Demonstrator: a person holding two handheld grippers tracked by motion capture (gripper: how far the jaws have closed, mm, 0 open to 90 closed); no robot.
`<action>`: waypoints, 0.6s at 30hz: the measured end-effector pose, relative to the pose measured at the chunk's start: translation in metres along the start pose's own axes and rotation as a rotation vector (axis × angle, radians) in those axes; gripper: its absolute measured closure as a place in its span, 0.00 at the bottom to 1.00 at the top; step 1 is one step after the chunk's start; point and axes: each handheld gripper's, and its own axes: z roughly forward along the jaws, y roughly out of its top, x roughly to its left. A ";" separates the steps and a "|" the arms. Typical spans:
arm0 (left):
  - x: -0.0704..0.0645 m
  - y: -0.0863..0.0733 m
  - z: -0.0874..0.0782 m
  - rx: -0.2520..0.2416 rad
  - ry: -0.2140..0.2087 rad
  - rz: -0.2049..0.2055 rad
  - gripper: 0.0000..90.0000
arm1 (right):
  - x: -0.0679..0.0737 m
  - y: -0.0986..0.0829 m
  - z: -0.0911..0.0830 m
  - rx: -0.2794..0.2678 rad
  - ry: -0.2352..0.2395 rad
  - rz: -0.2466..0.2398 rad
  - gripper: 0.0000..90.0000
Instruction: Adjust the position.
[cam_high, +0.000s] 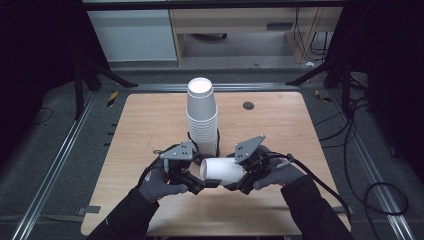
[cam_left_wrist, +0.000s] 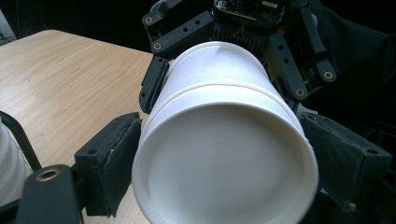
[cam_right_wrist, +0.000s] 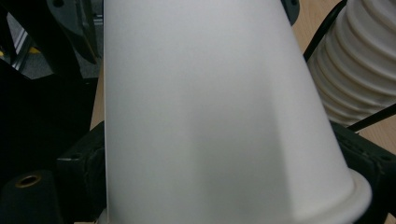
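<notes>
We hold one white cup (cam_high: 223, 171) on its side between us, above the near middle of the wooden table (cam_high: 150, 125), well inside every edge. The left gripper (cam_high: 200, 186) clamps its base end, the right gripper (cam_high: 235, 186) its rim end. One tall cup stack (cam_high: 202, 117) stands just behind. Dark floor surrounds the table.

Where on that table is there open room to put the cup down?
Bare wood lies left of the cup stack toward the table edge, and right of it past the dark grommet. It is crowded at front centre, where both tongs hold the white cup.
</notes>
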 end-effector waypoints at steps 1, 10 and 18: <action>0.000 0.000 0.001 0.004 0.001 -0.001 0.16 | 0.000 0.001 0.000 -0.001 0.002 -0.001 0.11; 0.001 -0.002 0.005 0.014 -0.012 -0.010 0.20 | 0.001 0.005 0.003 0.002 0.010 -0.011 0.11; 0.001 -0.003 0.006 0.021 -0.004 -0.006 0.22 | 0.001 0.006 0.005 0.012 0.010 -0.010 0.11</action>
